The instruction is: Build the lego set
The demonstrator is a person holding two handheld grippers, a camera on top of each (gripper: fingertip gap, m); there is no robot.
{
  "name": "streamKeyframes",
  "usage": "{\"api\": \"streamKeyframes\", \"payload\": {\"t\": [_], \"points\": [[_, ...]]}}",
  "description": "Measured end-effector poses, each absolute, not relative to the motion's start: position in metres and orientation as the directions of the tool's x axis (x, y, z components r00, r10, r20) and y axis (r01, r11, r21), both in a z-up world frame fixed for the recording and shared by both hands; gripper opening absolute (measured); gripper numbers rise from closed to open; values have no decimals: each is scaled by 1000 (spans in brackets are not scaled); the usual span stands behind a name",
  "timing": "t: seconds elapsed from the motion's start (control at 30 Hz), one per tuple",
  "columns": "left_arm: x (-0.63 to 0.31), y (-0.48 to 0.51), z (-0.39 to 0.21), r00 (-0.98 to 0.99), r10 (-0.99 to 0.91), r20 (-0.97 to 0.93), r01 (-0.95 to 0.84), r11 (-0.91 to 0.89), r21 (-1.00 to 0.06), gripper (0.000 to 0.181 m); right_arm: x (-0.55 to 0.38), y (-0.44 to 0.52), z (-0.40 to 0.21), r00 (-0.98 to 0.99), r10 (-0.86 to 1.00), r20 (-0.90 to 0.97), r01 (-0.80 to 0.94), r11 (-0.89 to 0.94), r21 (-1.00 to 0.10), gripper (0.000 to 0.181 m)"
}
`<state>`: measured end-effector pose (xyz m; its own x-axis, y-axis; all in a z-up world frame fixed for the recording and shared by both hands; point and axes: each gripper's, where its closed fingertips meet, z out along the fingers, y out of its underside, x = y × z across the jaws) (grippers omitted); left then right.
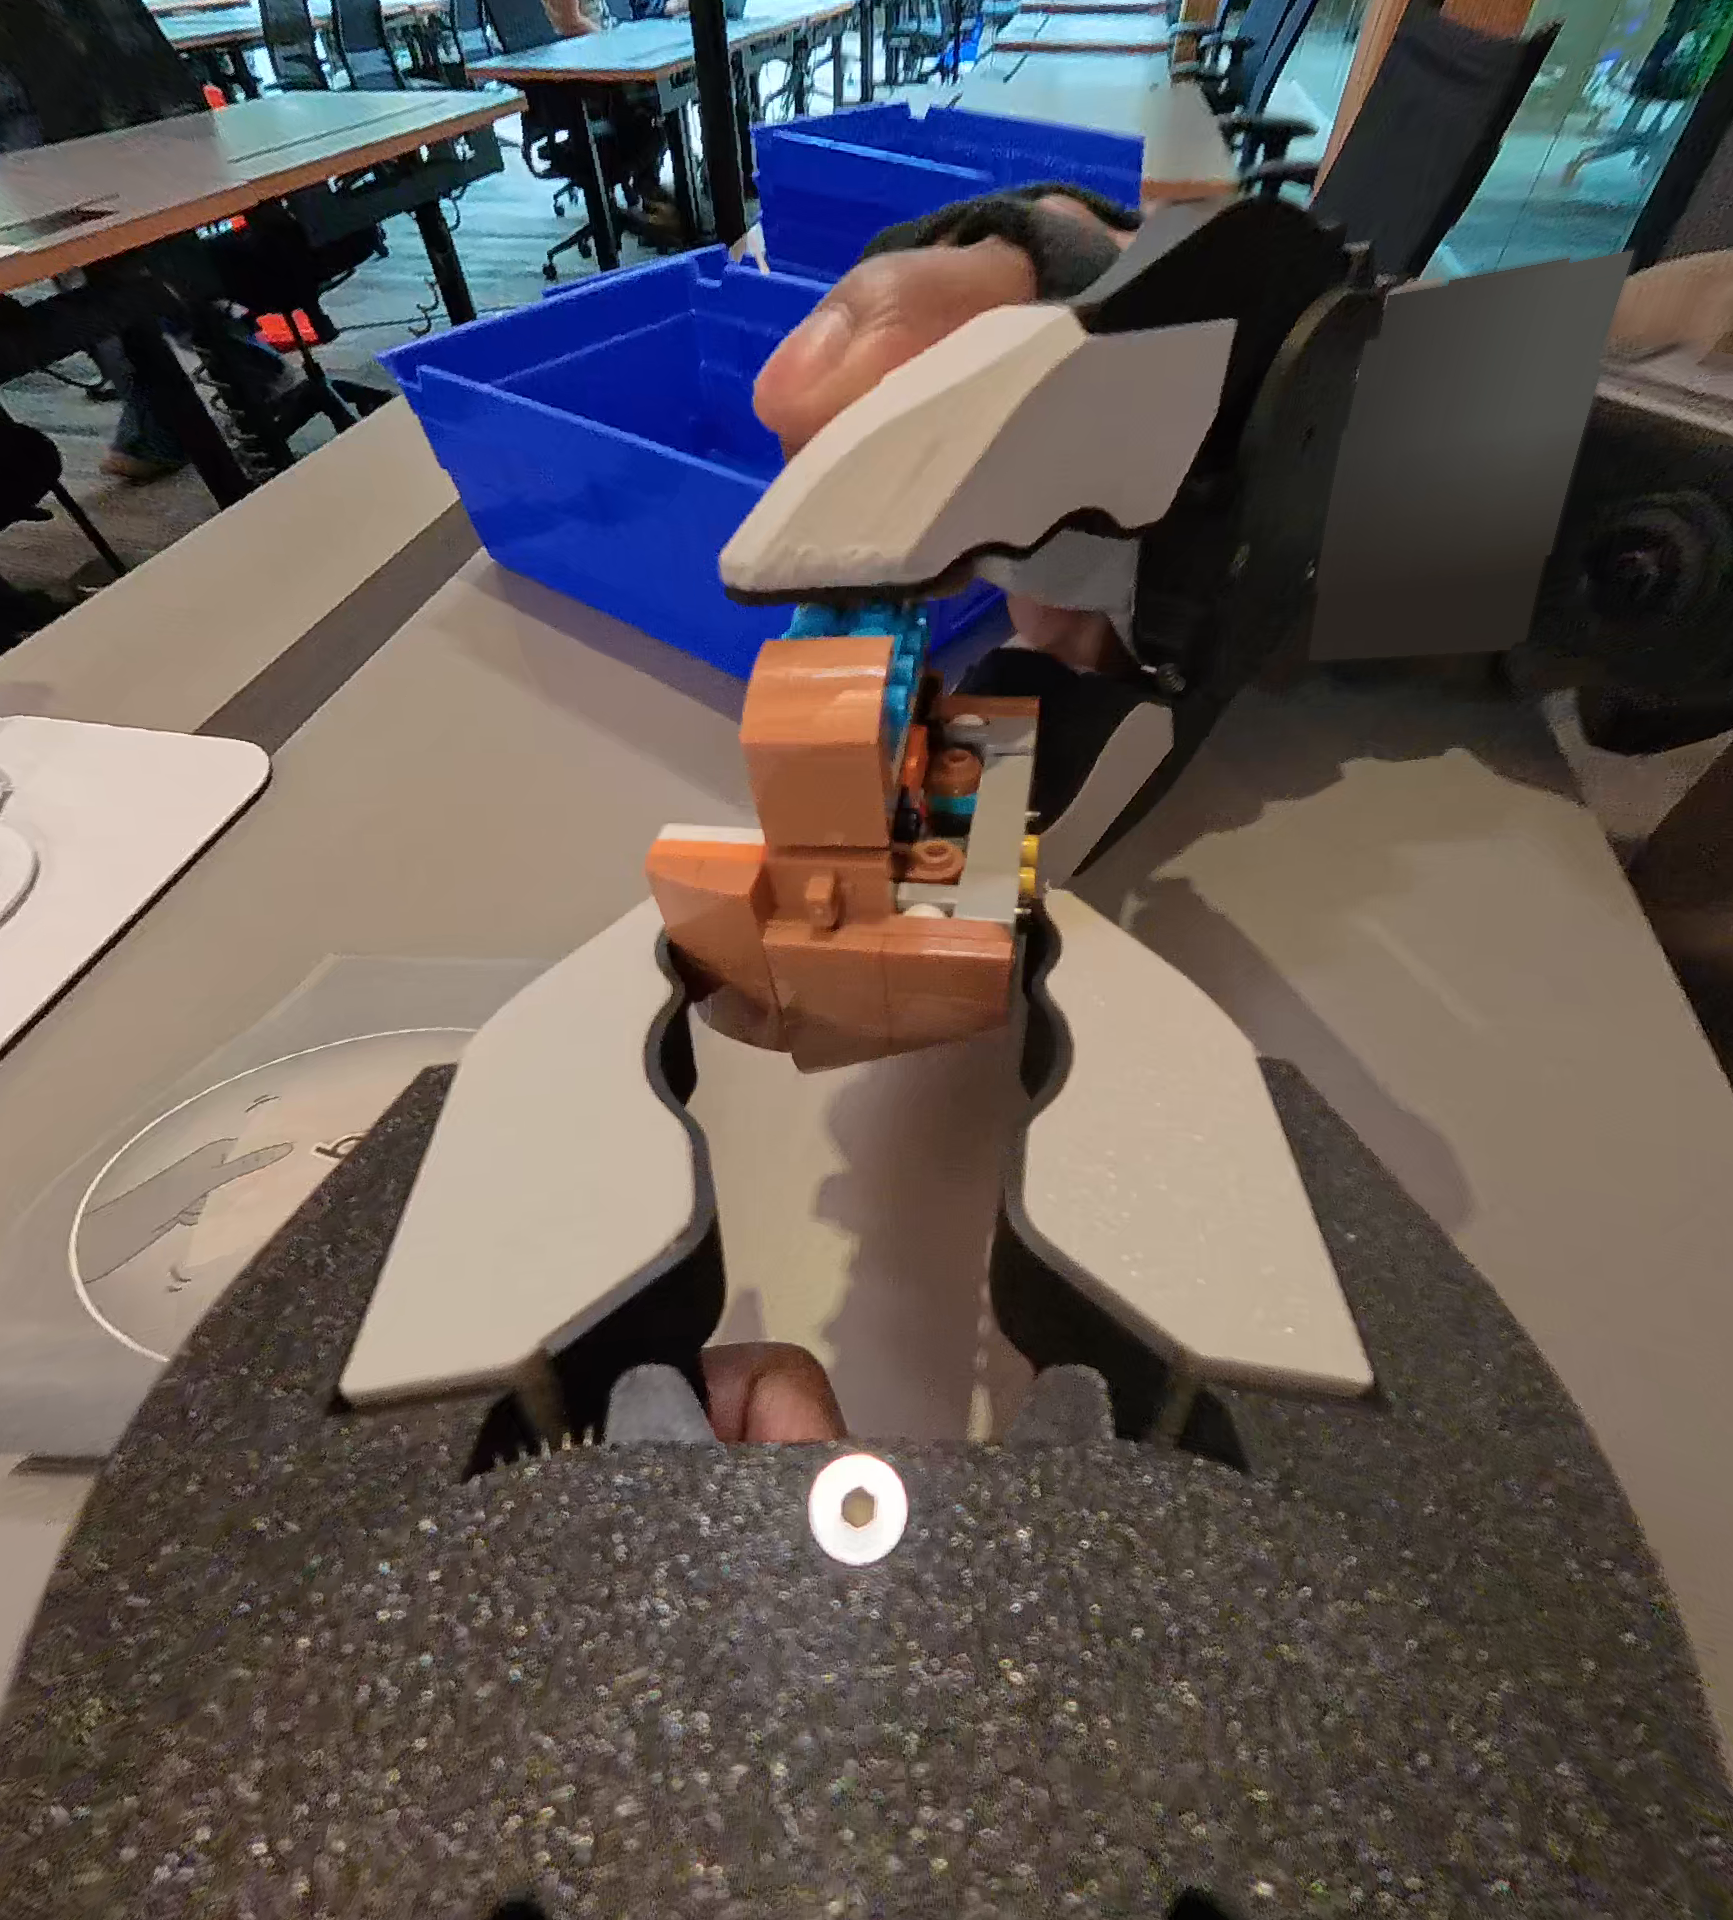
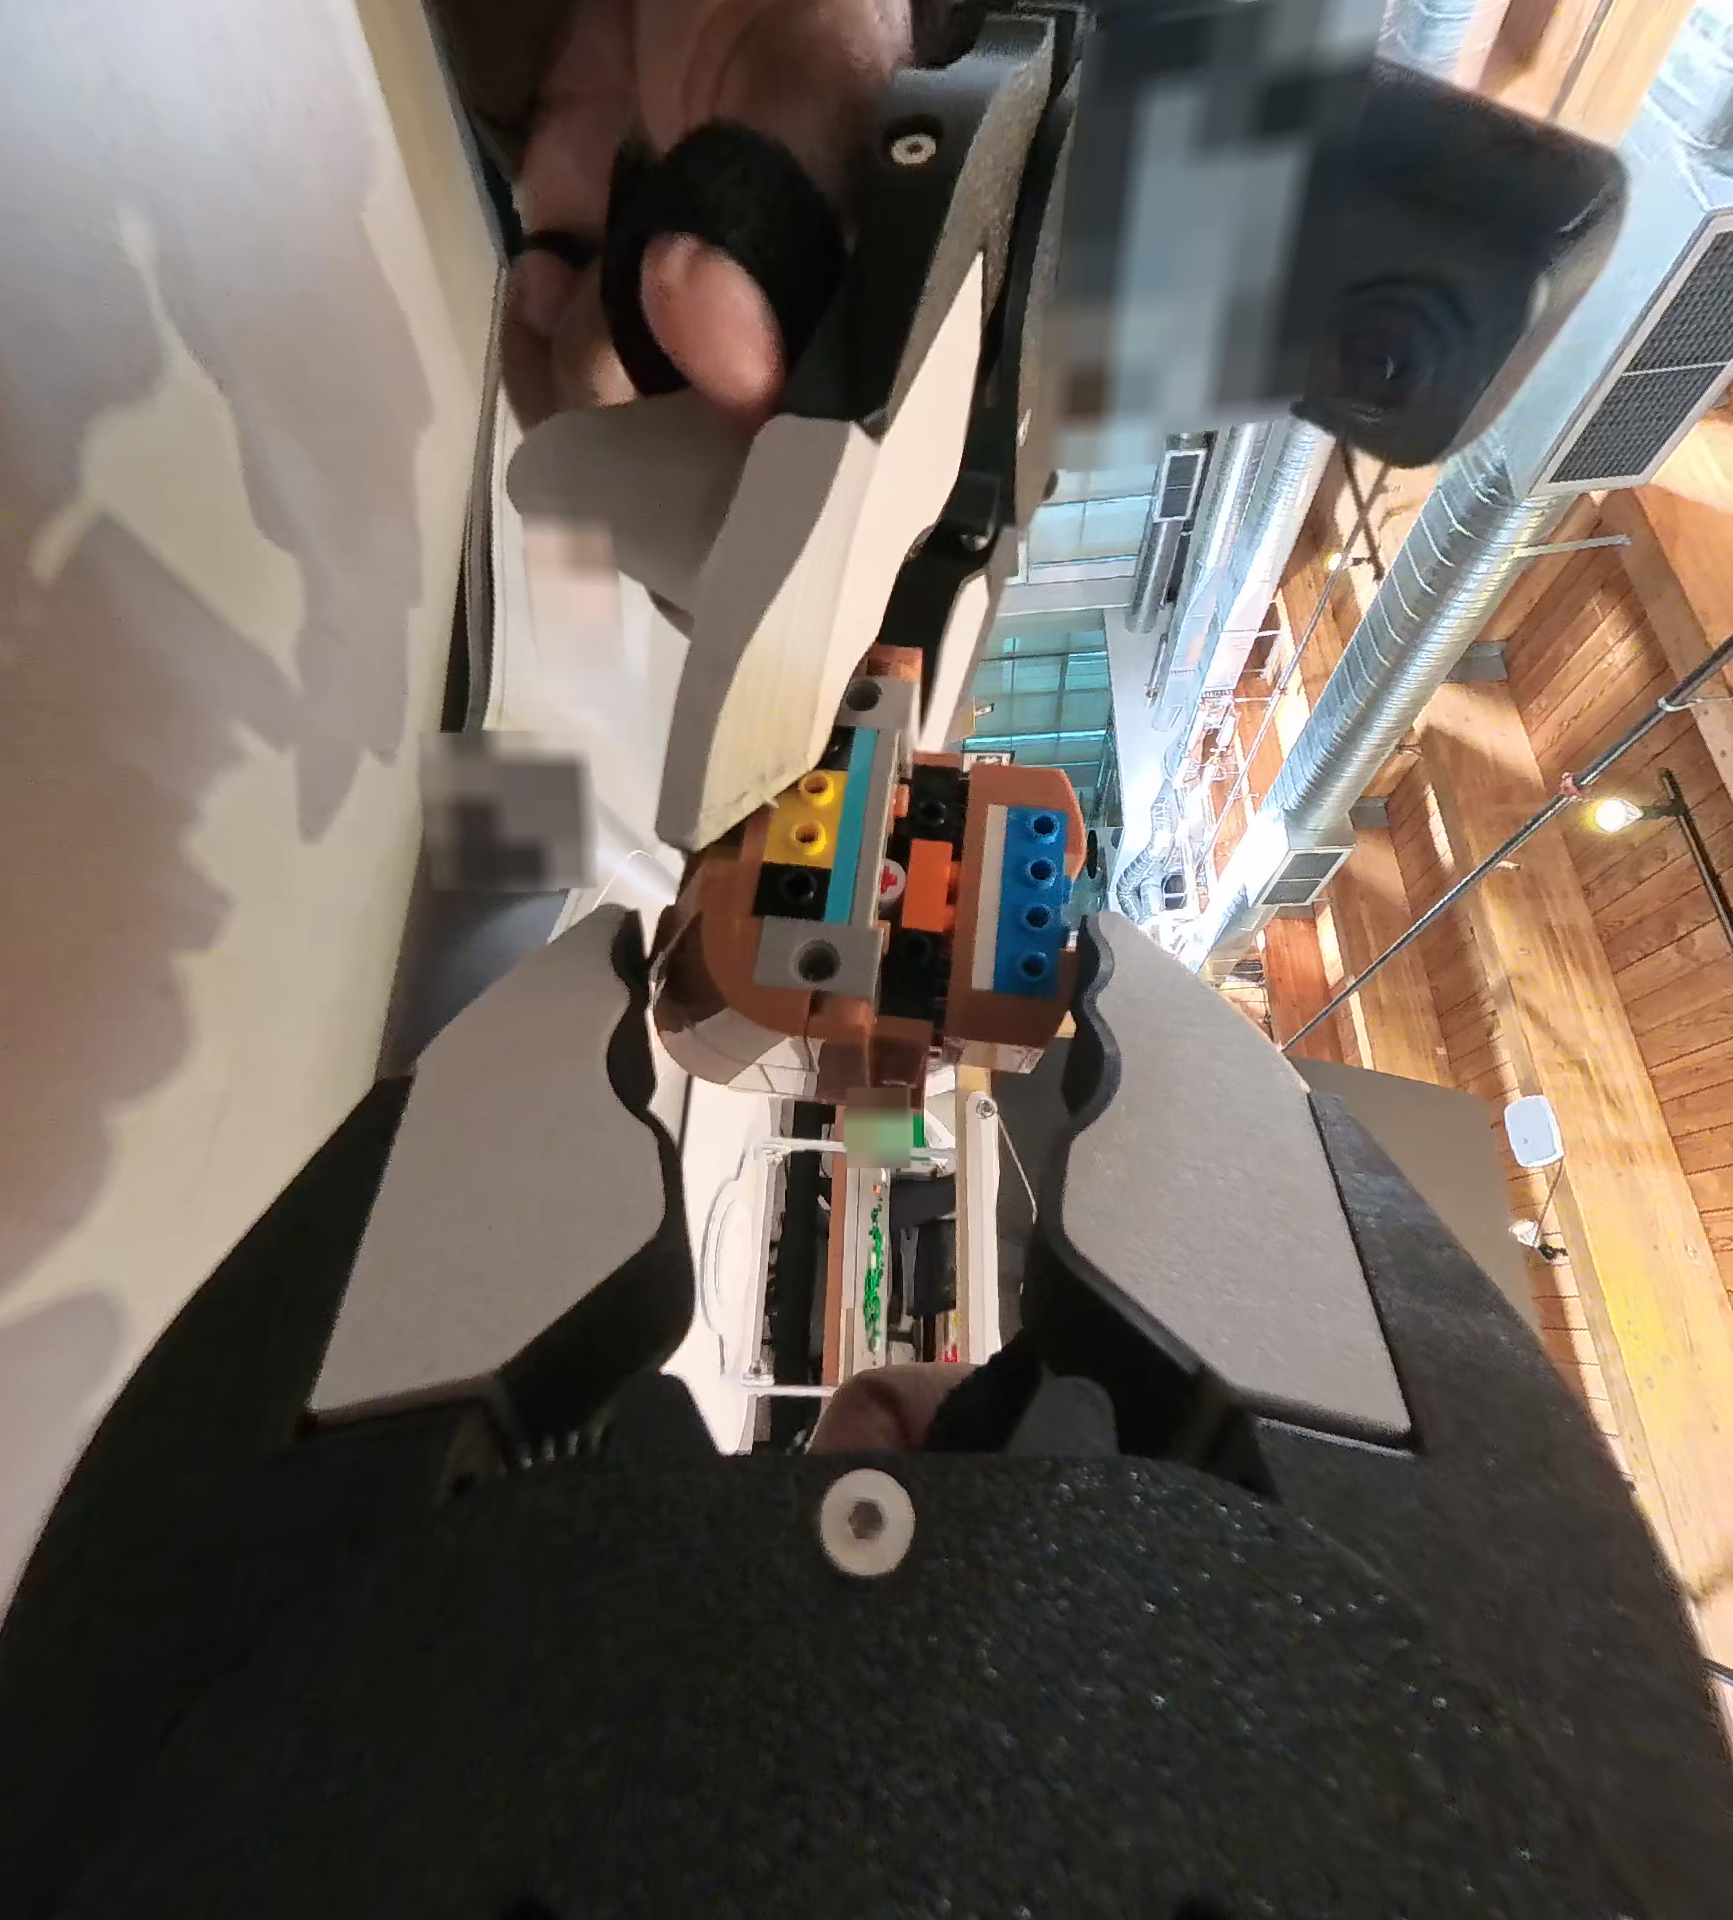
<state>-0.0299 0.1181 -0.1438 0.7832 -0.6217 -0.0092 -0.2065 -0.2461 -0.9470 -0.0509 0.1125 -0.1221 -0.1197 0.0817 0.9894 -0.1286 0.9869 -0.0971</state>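
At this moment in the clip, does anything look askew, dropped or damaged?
Nothing stands out. The brown lego model is held in the air between both grippers: the left gripper grips its lower end, the right gripper its other end. No loose bricks show on the grey table near the blue bin.

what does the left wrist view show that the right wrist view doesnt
Only the left wrist view shows the blue bins on the grey table and the model's smooth brown outer face. Only the right wrist view shows its studded side, with yellow and blue bricks, plus the wooden ceiling. Both show the lego model held between the left gripper and right gripper.
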Motion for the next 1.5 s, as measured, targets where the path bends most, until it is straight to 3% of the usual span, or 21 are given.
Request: {"api": "streamKeyframes", "payload": {"t": [0.27,0.63,0.93,1.5], "points": [[-26,116,-130,739,-667,93,-46,-187,-981,68,-50,113,-116,-109,84,991,-133,986,-98,78],[-16,121,-129,718,-686,115,30,-135,-990,84,-51,103,-111,-106,77,991,-157,983,-93,78],[-7,122,-117,730,-680,59,80,0,-997,72,-51,97,-105,-115,93,989,-164,980,-111,78],[-18,127,-118,782,-621,47,61,3,-998,70,-47,96,-106,-151,92,984,-176,977,-118,69]]}}
